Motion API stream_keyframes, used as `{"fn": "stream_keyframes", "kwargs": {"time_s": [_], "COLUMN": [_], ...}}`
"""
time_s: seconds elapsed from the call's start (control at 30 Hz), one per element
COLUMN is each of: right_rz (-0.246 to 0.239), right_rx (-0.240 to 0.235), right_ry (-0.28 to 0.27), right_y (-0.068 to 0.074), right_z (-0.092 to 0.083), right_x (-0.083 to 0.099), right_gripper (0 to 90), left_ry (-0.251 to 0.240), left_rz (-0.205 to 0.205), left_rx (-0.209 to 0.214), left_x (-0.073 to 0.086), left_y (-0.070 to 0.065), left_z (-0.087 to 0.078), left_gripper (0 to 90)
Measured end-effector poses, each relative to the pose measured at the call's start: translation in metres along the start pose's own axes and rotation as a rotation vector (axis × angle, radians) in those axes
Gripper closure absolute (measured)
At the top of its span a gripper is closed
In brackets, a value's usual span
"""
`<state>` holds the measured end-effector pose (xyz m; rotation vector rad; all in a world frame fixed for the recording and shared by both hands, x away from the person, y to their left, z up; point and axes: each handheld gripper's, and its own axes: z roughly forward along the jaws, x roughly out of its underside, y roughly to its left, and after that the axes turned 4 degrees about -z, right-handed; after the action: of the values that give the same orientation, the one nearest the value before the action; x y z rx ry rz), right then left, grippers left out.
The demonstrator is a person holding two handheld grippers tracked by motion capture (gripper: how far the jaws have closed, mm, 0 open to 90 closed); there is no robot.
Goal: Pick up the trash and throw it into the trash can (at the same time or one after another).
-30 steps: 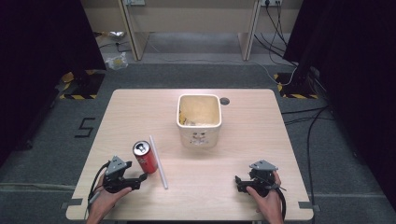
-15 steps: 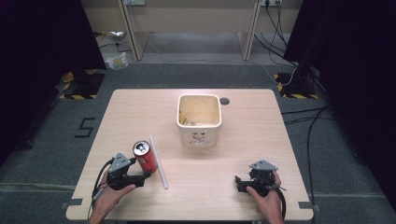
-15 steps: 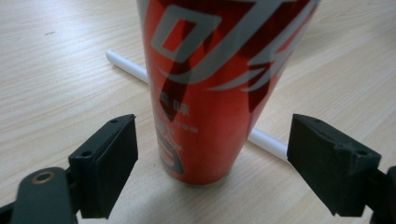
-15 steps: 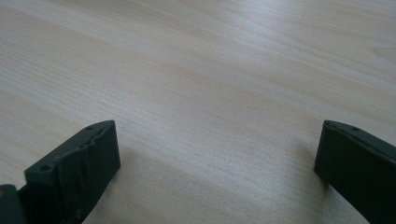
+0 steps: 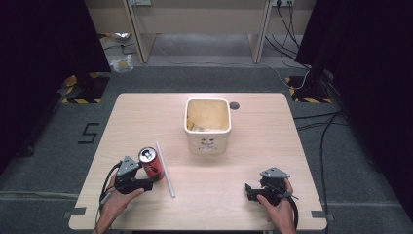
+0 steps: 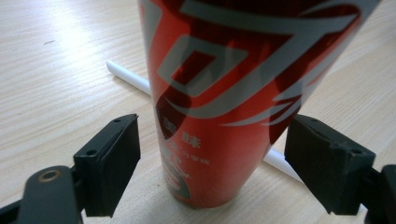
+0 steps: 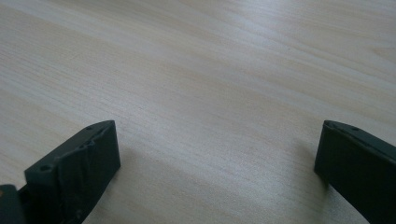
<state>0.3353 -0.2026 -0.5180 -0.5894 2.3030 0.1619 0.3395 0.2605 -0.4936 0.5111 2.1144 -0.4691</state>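
Observation:
A red drink can (image 5: pixel 151 163) stands upright on the wooden table (image 5: pixel 243 161), left of centre. My left gripper (image 5: pixel 150 181) is open with its jaws on either side of the can (image 6: pixel 219 93), a small gap showing on each side. A white straw (image 5: pixel 165 169) lies on the table just right of the can, and runs behind it in the left gripper view (image 6: pixel 128 77). My right gripper (image 5: pixel 249 191) rests low at the front right, open, with bare wood between its jaws (image 7: pixel 217 172).
A cream square bin (image 5: pixel 207 124) with scraps inside stands at the table's middle back. A small dark round hole (image 5: pixel 234 105) sits by its far right corner. Cables trail off the table's front corners.
My left gripper has slid forward to the can, so its jaws now straddle the can's base. The right gripper has stayed put.

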Motion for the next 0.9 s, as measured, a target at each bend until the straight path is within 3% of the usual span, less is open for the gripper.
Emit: {"fn": "stream_keyframes", "kwargs": {"time_s": [0.2,0.37,0.47,0.9], "right_rz": [0.000,0.000,-0.001,-0.006], "right_rx": [0.000,-0.001,-0.002,-0.003], "right_ry": [0.000,0.001,0.000,0.000], "right_y": [0.000,0.000,0.000,0.000], "right_z": [0.000,0.000,0.000,0.000], "right_x": [0.000,0.000,0.000,0.000], "right_gripper": [0.2,0.3,0.2,0.2], "left_ry": [-0.007,-0.017,-0.014,-0.029], "left_rz": [0.011,0.024,0.047,0.049], "left_rx": [0.005,0.003,-0.005,0.008], "left_x": [-0.001,-0.001,-0.002,-0.014], "left_y": [-0.001,0.000,-0.001,0.002], "left_z": [0.002,0.005,0.004,-0.008], "left_gripper": [22.1,32.3,33.2,33.9]}}
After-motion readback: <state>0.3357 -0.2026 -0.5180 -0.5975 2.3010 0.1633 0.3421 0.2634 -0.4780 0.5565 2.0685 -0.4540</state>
